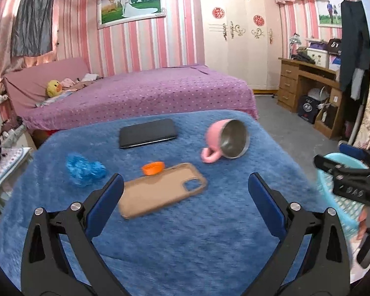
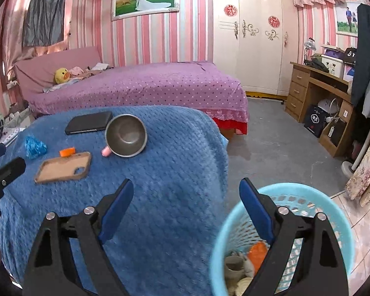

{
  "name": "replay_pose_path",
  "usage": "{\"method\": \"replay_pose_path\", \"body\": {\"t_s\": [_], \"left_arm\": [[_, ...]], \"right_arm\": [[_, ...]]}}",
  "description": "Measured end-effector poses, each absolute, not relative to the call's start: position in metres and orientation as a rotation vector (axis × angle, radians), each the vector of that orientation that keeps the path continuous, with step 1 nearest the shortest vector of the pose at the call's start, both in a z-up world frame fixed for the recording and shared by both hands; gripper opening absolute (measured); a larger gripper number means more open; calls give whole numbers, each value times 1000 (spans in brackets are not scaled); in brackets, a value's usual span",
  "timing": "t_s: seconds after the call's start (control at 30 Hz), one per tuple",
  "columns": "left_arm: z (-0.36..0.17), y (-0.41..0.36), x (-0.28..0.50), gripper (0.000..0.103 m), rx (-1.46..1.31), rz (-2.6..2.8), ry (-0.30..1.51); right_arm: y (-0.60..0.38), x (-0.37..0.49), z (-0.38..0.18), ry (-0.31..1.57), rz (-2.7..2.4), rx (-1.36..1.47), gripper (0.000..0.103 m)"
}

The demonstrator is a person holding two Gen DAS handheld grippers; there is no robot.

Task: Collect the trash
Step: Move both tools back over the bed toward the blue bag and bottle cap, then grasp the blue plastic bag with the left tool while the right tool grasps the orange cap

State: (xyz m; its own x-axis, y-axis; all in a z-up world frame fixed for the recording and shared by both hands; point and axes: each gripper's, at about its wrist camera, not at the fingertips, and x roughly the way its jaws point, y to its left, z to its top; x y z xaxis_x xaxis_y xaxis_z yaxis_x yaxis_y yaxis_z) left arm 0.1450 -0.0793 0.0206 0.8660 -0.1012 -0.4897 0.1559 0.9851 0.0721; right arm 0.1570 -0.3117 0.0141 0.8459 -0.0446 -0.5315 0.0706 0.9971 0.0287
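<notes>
Both wrist views over blue-covered table (image 1: 160,246)

I'm seeing even, soft indoor light in both views, nothing harsh, only faint shadows lying under stuff on the blue blanket (image 1: 160,234). Fisheye is bending everything at the edges, with black vignette filling the corners. Left wrist view is smearing with motion blur, worst at lower right around the basket (image 1: 342,197). Right wrist view is looking sharper, basket rim (image 2: 283,190) slightly soft.
</notes>
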Motion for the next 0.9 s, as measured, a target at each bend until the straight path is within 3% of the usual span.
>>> {"method": "replay_pose_path", "body": {"t_s": [0.47,0.9], "left_arm": [[1,44,189,97,28,20,584],[-12,95,242,97,-71,59,667]], "right_arm": [[-266,194,-7,617,1,81,86],[-194,242,-20,674,102,-16,86]]}}
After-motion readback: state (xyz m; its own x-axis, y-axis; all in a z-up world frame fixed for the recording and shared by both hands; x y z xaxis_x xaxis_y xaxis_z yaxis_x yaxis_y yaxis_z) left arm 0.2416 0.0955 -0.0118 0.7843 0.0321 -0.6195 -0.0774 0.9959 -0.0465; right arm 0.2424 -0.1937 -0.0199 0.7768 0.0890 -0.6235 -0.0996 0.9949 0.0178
